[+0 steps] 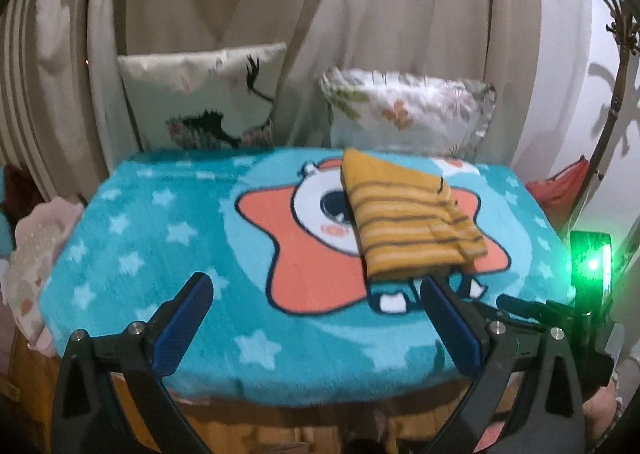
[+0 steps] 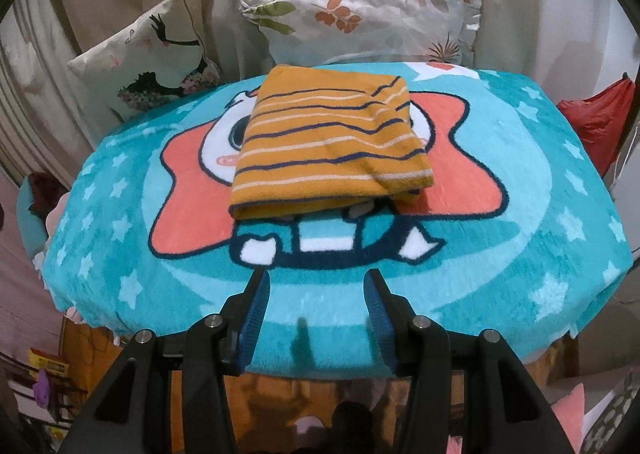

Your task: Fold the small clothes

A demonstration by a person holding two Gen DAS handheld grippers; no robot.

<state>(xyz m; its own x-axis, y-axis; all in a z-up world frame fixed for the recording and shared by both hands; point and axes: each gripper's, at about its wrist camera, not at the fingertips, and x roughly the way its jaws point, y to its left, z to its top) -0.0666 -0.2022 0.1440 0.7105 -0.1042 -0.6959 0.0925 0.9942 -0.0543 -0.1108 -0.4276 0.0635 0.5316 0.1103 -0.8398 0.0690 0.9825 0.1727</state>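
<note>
A small mustard-yellow garment with dark and pale stripes [image 2: 332, 142] lies folded into a neat rectangle on the teal cartoon blanket [image 2: 520, 254]. It also shows in the left wrist view [image 1: 412, 218], right of centre. My left gripper [image 1: 316, 290] is open wide and empty, hovering over the blanket's near edge, left of and in front of the garment. My right gripper [image 2: 316, 282] is open and empty, just in front of the garment, not touching it.
Two cushions stand behind the blanket: a bird-print one [image 2: 148, 66] at left and a floral one [image 2: 360, 14] at right, before beige curtains. A red bag [image 2: 600, 122] sits at far right. The right gripper's body with a green light [image 1: 592, 266] shows at the left view's right edge.
</note>
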